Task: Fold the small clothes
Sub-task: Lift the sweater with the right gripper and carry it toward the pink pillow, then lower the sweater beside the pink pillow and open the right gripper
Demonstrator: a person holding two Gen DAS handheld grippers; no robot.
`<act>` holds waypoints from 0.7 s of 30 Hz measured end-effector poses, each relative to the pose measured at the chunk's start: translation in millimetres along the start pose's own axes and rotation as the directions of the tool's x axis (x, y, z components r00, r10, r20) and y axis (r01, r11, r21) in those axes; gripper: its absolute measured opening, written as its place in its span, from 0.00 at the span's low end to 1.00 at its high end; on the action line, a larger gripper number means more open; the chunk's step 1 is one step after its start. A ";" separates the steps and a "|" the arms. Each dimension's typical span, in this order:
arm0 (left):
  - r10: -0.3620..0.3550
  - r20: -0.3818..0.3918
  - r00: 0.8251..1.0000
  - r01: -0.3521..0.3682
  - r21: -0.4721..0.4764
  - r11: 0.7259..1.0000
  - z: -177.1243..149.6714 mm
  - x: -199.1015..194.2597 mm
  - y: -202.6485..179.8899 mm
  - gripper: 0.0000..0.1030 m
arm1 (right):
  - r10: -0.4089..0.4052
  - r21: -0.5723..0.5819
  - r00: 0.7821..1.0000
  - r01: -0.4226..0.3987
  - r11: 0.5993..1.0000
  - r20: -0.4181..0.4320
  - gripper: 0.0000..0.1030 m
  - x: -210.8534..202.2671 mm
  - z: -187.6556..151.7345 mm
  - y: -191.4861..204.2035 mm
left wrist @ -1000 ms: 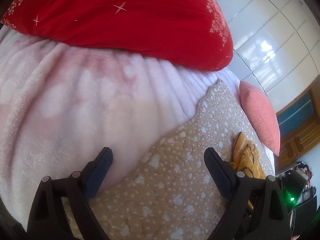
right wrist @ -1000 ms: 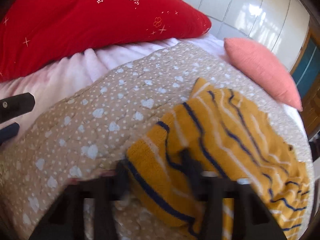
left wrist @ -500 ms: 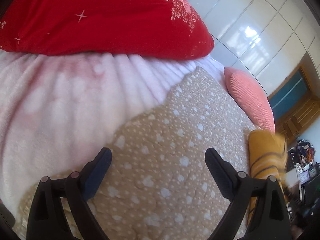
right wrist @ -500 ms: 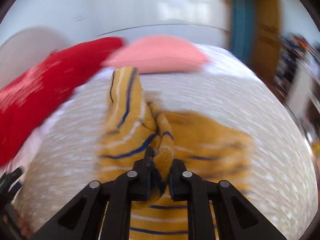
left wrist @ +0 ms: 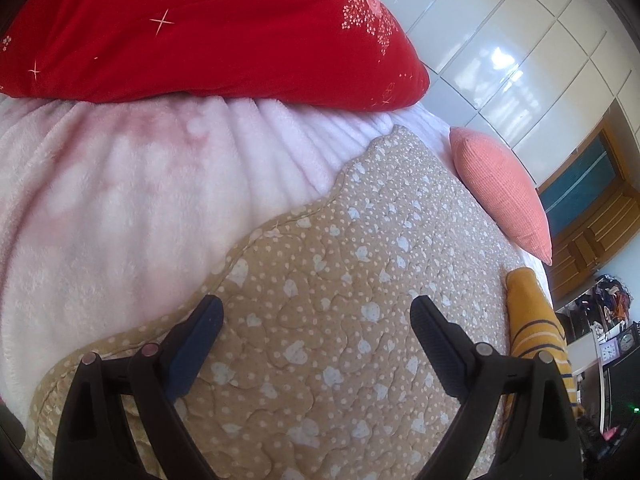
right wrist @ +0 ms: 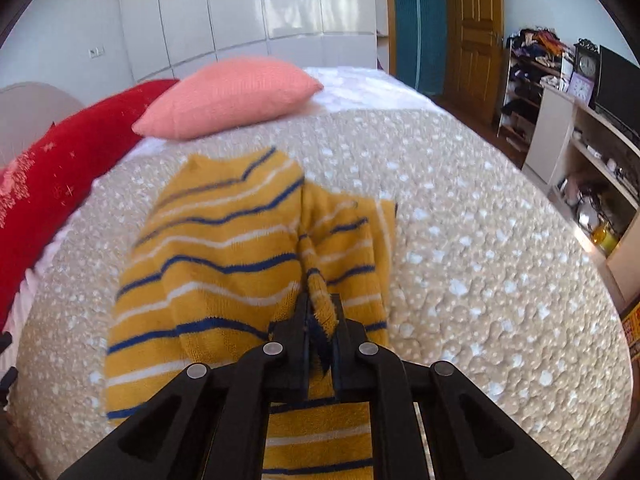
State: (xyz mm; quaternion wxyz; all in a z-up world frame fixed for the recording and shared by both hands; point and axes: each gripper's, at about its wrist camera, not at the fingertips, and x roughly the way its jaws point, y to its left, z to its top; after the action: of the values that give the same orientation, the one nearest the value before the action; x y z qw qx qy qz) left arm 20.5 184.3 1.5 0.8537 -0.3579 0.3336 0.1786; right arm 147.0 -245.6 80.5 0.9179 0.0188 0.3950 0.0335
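Sweater [right wrist: 224, 248] is looking like fuzzy knit cloth; quilt [right wrist: 460, 240] is showing stitched, puckered fabric; wardrobe [right wrist: 248, 4] is gleaming glossy.

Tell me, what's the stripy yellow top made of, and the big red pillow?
Striped yellow top: looks like soft knitted yarn, with fuzzy loops along its pinched edge. Red pillow: seems velvety cloth with a soft sheen and gold star patterns, possibly stitched.
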 end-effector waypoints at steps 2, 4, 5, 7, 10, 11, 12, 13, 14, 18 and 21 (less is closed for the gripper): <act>-0.001 -0.006 1.000 0.001 0.000 1.000 0.5 0.9 0.0 0.91 | -0.019 0.026 1.000 0.018 0.999 0.022 0.07 -14.4 2.0 -11.4; -0.003 -0.011 1.000 0.003 -0.001 1.000 0.3 1.4 -0.5 0.91 | -0.040 0.046 0.999 0.040 0.998 0.012 0.07 -16.7 0.0 -22.5; -0.004 -0.012 1.000 0.004 0.001 1.000 0.2 1.6 -1.0 0.91 | -0.054 0.049 0.999 0.054 0.997 -0.003 0.07 -13.9 -4.7 -27.2; -0.004 -0.013 1.000 0.004 0.006 1.000 -0.3 1.7 -2.1 0.91 | -0.062 0.044 0.997 0.065 0.997 -0.049 0.07 -3.5 -17.6 -32.2; 0.007 -0.011 1.000 -0.006 0.017 1.000 -1.9 2.6 -4.0 0.91 | -0.071 0.010 0.992 0.073 0.997 -0.107 0.07 14.9 -35.8 -29.3; 0.011 -0.009 1.000 -0.011 0.022 1.000 -2.5 2.7 -4.9 0.91 | -0.087 -0.013 0.990 0.086 0.996 -0.108 0.07 17.8 -40.1 -25.5; 0.018 -0.006 1.000 -0.018 0.031 0.999 -3.7 2.6 -6.4 0.91 | -0.100 -0.034 0.990 0.097 0.995 -0.103 0.07 18.1 -43.1 -21.4; 0.022 -0.004 1.000 -0.022 0.036 0.999 -4.2 3.0 -7.4 0.91 | -0.108 -0.050 0.989 0.103 0.993 -0.098 0.07 17.1 -44.8 -18.4; 0.025 -0.002 1.000 -0.025 0.044 0.999 -4.9 3.3 -8.9 0.91 | -0.112 -0.065 0.989 0.106 0.992 -0.095 0.07 17.1 -45.5 -17.1; 0.010 -0.005 1.000 -0.009 0.065 0.998 -7.5 3.1 -15.7 0.91 | -0.110 -0.093 0.990 0.102 0.990 -0.088 0.08 11.9 -47.9 -13.7; 0.006 -0.011 1.000 -0.005 0.083 0.997 -9.5 3.9 -19.2 0.91 | -0.115 -0.091 0.991 0.109 0.990 -0.067 0.15 10.2 -51.0 -15.2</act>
State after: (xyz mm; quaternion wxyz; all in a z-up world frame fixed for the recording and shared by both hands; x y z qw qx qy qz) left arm 29.6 164.6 3.3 0.8654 -0.3222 0.3465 0.1648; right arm 117.6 -259.7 37.2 0.9034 -0.0445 0.4265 -0.0002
